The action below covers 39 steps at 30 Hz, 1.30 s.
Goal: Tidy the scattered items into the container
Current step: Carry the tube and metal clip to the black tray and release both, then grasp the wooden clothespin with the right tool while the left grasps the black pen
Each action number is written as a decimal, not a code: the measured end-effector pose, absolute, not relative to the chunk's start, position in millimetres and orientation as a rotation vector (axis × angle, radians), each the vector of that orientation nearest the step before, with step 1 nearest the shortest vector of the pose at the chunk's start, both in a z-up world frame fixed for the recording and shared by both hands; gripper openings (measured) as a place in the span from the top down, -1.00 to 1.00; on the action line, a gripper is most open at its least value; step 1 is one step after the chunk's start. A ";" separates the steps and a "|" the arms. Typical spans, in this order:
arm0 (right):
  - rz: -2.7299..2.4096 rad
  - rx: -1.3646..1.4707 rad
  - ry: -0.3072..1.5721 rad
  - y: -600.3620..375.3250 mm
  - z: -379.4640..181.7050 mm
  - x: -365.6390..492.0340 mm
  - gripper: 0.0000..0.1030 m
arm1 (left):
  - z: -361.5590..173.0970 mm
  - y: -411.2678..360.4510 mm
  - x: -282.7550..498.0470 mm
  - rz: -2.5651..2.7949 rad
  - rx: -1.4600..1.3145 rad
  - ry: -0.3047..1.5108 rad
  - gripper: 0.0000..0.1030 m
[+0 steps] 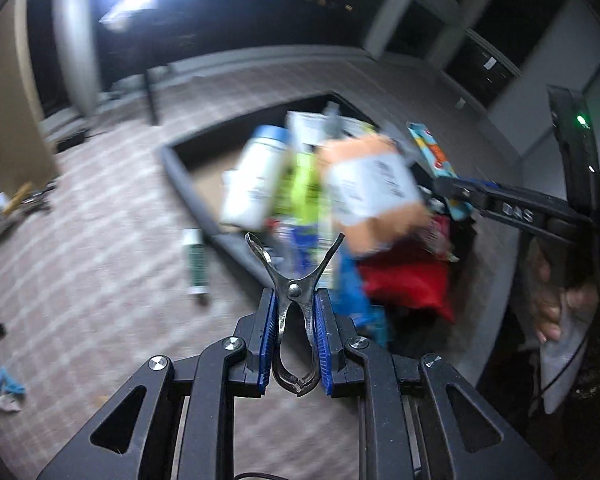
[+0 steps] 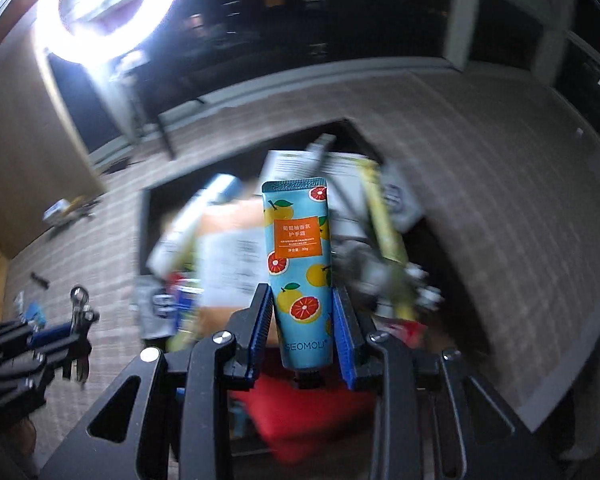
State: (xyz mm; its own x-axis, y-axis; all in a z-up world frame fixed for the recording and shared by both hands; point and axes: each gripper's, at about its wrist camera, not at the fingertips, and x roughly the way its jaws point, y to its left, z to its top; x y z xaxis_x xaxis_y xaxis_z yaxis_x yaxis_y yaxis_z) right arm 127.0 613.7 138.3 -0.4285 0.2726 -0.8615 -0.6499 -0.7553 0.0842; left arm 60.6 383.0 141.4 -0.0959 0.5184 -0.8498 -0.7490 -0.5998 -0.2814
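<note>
My left gripper [image 1: 296, 304] is shut on a metal clip [image 1: 294, 312], its prongs spread open toward the grey container [image 1: 188, 184]. My right gripper [image 2: 302, 312] is shut on a blue hand-cream tube [image 2: 298, 248] with grapefruit print, held upright above the container [image 2: 146, 216]. The container holds a white bottle [image 1: 256, 176], an orange box with a white label [image 1: 372, 192], green packets and a red pouch [image 1: 404, 280]. The right gripper with the tube [image 1: 432, 152] shows at the right of the left wrist view. The left gripper [image 2: 60, 332] shows at the lower left of the right wrist view.
A green tube [image 1: 196, 260] lies on the checked floor left of the container. Blue scraps [image 1: 0, 384] lie at lower left, small items [image 1: 16, 204] at far left. A ring light [image 2: 104, 8] shines at top. Dark windows stand behind.
</note>
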 end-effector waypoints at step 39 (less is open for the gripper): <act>2.553 -1.548 0.367 435.8 109.4 12.1 0.02 | 93.0 123.8 -57.3 2.334 -1.667 0.056 0.17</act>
